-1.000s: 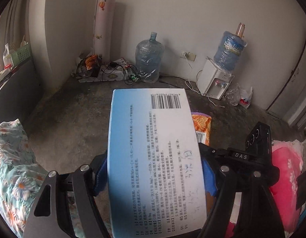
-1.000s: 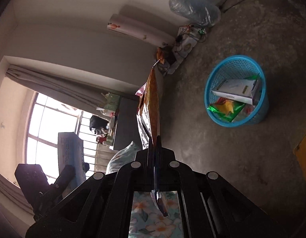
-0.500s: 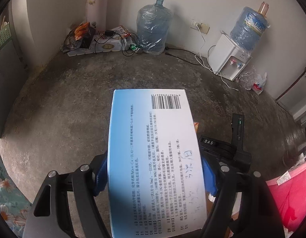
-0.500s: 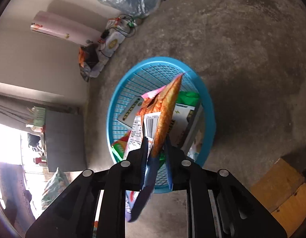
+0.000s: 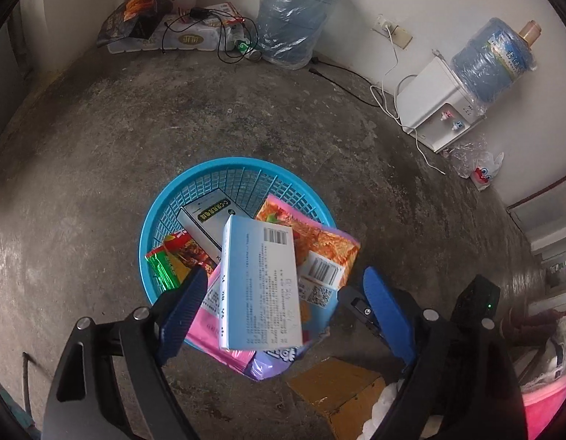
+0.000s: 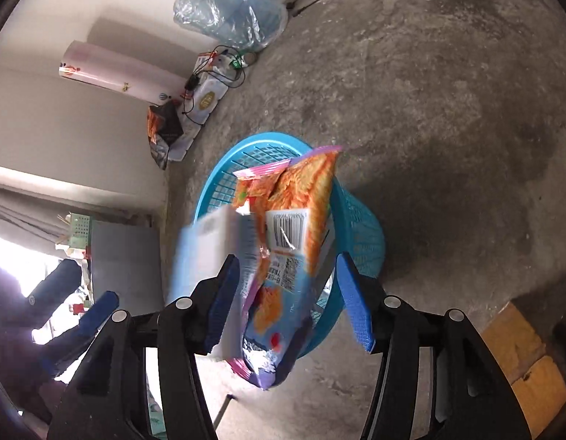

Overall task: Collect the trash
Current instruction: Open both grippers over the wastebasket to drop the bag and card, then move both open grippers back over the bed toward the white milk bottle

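Note:
A blue plastic basket (image 5: 224, 178) stands on the concrete floor below both grippers; it also shows in the right wrist view (image 6: 360, 234). My left gripper (image 5: 283, 293) is open, and a light blue box with a barcode (image 5: 259, 286) is loose between its fingers, falling over the basket. My right gripper (image 6: 286, 282) is open too, and an orange and pink snack bag (image 6: 297, 205) drops free between its fingers; the bag shows in the left wrist view (image 5: 319, 249) on the basket's right side. A white box (image 5: 206, 220) and a green and red wrapper (image 5: 173, 260) lie in the basket.
A yellow cardboard box (image 5: 338, 385) lies on the floor just right of the basket. Two water jugs (image 5: 294, 18), a white water dispenser (image 5: 437, 110), cables and a pack of bottles (image 5: 187, 38) line the far wall. Pink fabric (image 5: 547, 410) is at the lower right.
Both grippers have swung down over the basket and opened. The blue box has left the left gripper and the snack bag has left the right gripper; both are falling toward the basket.

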`<control>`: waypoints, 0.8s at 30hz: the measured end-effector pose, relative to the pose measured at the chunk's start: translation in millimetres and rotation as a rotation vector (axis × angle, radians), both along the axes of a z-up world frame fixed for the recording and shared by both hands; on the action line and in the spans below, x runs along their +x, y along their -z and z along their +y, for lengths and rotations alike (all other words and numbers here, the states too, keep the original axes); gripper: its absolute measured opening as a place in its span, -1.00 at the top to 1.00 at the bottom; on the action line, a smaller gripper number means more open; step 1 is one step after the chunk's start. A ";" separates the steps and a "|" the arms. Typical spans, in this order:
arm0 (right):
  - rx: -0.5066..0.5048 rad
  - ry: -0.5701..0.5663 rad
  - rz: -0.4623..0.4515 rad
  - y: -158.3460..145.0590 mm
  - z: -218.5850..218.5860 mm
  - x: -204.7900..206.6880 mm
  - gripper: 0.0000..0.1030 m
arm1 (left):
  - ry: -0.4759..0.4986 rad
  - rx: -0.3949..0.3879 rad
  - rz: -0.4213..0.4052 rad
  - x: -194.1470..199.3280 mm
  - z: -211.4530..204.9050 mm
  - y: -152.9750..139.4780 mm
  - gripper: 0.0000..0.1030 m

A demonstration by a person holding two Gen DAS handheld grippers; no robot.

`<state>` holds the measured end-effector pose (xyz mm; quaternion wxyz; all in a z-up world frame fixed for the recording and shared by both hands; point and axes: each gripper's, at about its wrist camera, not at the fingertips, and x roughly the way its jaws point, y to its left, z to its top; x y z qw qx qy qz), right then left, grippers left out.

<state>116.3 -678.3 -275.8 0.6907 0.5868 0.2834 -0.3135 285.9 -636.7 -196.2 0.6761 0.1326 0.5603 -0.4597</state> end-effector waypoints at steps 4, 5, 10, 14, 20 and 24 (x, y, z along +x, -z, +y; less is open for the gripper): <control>-0.039 0.004 0.002 -10.5 1.9 -4.8 -0.03 | -0.005 -0.001 -0.013 -0.4 13.0 -6.5 -0.65; -0.063 0.007 0.009 -15.2 1.9 -4.9 -0.03 | 0.000 0.001 -0.027 0.5 16.8 -11.0 -0.65; -0.291 -0.091 0.085 -52.8 14.4 21.7 -0.01 | 0.009 -0.033 -0.053 9.6 48.0 -48.2 -0.65; -0.408 -0.400 0.297 -45.2 38.1 97.9 0.02 | 0.043 -0.055 -0.050 10.0 86.0 -83.3 -0.65; -0.129 -0.529 0.574 54.9 15.0 153.2 0.41 | 0.029 -0.081 -0.055 14.5 166.5 -119.4 -0.65; -0.067 -0.517 0.627 87.5 5.9 157.8 0.65 | -0.034 -0.079 -0.027 27.3 218.0 -130.1 -0.65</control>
